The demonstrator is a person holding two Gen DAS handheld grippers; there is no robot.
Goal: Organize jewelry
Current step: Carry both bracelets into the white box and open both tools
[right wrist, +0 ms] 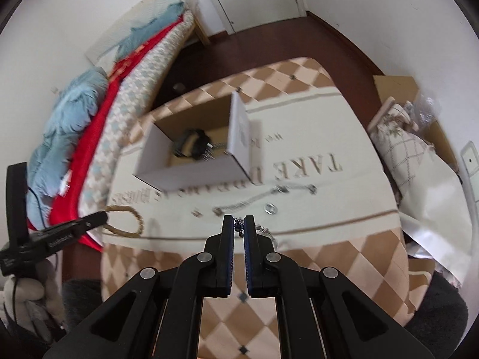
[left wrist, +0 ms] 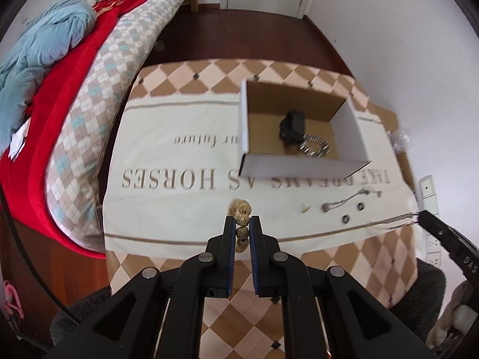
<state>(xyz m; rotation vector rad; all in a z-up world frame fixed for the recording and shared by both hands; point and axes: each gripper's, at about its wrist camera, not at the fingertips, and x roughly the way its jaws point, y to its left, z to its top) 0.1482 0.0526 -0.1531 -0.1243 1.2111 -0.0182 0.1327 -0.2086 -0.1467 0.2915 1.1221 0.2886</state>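
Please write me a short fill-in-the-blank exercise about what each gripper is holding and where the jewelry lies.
1. The left gripper is shut on a bracelet of ____ beads.
2. The right gripper is shut on a thin metal ____.
3. The black item lies inside the cardboard ____.
4. The two small rings lie on the ____, outside the box.

Missing words: wooden; chain; box; cloth
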